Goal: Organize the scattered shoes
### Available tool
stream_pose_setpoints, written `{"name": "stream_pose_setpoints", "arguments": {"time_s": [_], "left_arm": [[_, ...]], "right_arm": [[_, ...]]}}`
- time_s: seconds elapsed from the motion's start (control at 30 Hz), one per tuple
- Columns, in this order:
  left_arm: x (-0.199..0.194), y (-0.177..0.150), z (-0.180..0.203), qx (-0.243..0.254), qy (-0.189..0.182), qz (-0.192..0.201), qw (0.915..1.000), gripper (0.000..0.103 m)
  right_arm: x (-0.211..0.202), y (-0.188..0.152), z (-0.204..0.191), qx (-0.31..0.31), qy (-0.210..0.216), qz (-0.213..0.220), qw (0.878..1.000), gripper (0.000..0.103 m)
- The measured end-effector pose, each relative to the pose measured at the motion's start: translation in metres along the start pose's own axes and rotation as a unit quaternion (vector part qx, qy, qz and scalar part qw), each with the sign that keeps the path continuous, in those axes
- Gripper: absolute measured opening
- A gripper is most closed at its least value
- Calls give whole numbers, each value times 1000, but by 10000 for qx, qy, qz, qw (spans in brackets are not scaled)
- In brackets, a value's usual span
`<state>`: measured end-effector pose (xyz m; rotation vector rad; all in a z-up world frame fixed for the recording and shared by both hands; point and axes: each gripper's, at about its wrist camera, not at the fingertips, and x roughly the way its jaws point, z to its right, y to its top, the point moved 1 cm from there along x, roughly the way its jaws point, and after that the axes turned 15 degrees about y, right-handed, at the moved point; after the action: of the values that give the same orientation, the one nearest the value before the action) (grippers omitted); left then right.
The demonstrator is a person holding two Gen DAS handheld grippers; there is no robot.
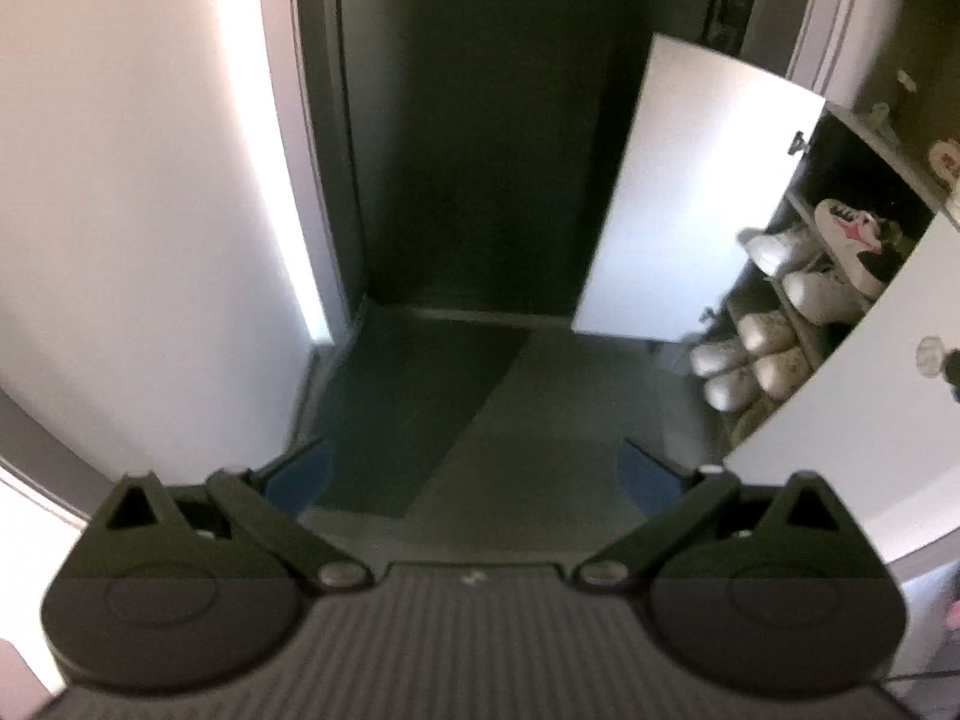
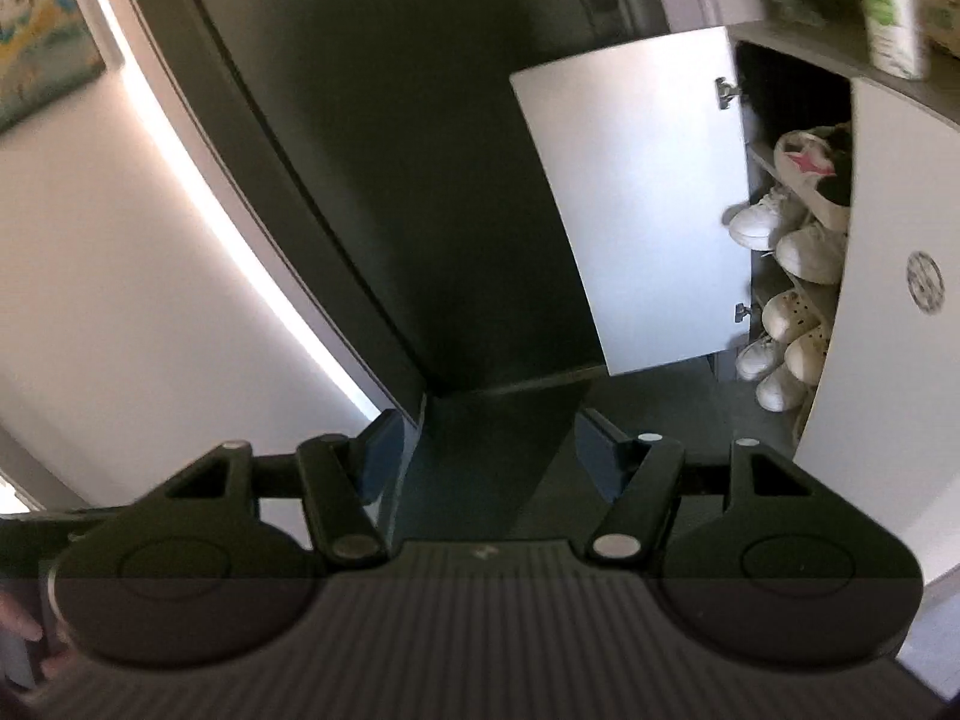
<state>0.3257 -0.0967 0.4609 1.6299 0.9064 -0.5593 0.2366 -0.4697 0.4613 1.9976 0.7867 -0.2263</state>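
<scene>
Shoes (image 2: 792,252): sitting in rows on the shelves of the cabinet (image 2: 888,300), toes pointing out past its open door (image 2: 630,198); none showing on the floor (image 1: 480,390)
Left gripper (image 1: 474,474): hovering with fingers spread wide, gripping nothing
Right gripper (image 2: 486,450): also parted and empty
Direction: cabinet lying ahead and to the right of both, nearer the right one
</scene>
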Motion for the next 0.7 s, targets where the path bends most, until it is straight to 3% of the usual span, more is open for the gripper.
{"name": "stream_pose_setpoints", "arguments": {"time_s": [0.17, 0.3, 0.37, 0.47, 0.7], "left_arm": [[50, -16, -20, 408, -255, -150, 9987, 103], [103, -47, -17, 1213, -447, 373, 9909, 103], [135, -71, -15, 1372, -489, 549, 9878, 103], [187, -109, 7, 1317, -538, 642, 9877, 103], [308, -195, 62, 1119, -648, 813, 9883, 103]], "right_arm": [[3, -85, -13, 901, -811, 256, 9923, 67], [24, -154, -21, 1504, -1410, 413, 9777, 67], [42, -197, -24, 1749, -1657, 502, 9692, 66], [74, -238, -20, 1523, -1763, 526, 9711, 67], [189, -328, 53, 1273, -1541, 756, 9769, 66]]}}
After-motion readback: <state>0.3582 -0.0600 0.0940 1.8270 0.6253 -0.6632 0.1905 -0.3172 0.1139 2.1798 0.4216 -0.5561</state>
